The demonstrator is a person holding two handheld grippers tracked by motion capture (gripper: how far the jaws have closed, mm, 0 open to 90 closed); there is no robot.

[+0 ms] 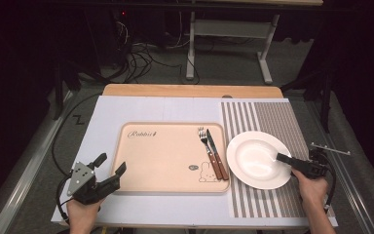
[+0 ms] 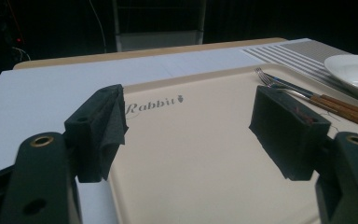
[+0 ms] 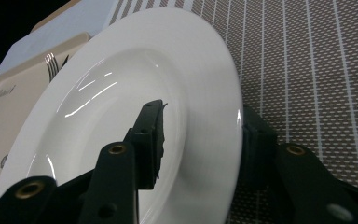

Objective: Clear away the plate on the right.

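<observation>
The only writing I could read was the script word "Rabbit" printed on the beige tray (image 1: 168, 151), near its far left corner, with a small rabbit drawing (image 1: 205, 171) near the front right corner. A fork (image 1: 205, 144) and a wooden-handled knife (image 1: 216, 153) lay side by side on the tray's right part. The white plate (image 1: 253, 157) sat on the striped placemat (image 1: 272, 122) just right of the tray. My right gripper (image 1: 292, 161) straddled the plate's right rim, one jaw inside over the bowl, the other outside under the rim; whether they were already pinching it I could not tell. My left gripper (image 1: 108, 168) hovered at the tray's front left corner, jaws spread wide with nothing between them.
</observation>
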